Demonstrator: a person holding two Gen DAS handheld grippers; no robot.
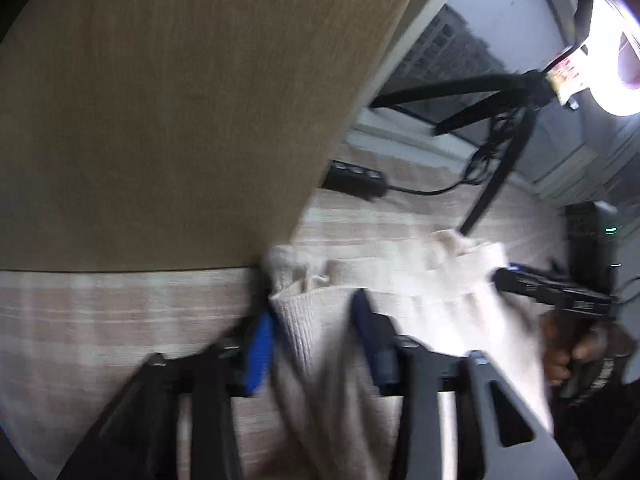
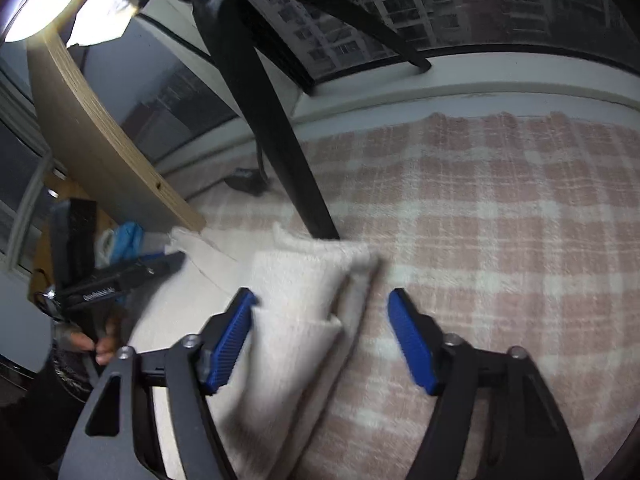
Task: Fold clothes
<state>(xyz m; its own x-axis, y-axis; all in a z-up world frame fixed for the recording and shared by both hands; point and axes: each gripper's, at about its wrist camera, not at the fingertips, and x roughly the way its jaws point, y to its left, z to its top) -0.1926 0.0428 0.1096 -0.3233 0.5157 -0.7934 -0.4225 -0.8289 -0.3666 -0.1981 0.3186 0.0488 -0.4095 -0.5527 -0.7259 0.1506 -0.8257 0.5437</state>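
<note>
Mid-fold: cream knit garment (image 2: pixel 296 320) lies bunched on the plaid blanket (image 2: pixel 500 240) between the spread-apart right gripper (image 2: pixel 322 340) and left gripper (image 1: pixel 316 344), also gaping around cloth; next, pinch an edge.

Cream garment (image 2: pixel 304 304) on pink-and-white plaid blanket (image 2: pixel 500 216) (blue gripper pads (image 2: pixel 408 340)).

- Right gripper (image 2: pixel 322 308) spread wide, blue pads apart.
- Cream garment (image 2: pixel 296 304), folded, lies between them beside the left pad.
- Pink plaid blanket (image 2: pixel 500 216) underneath.
</note>
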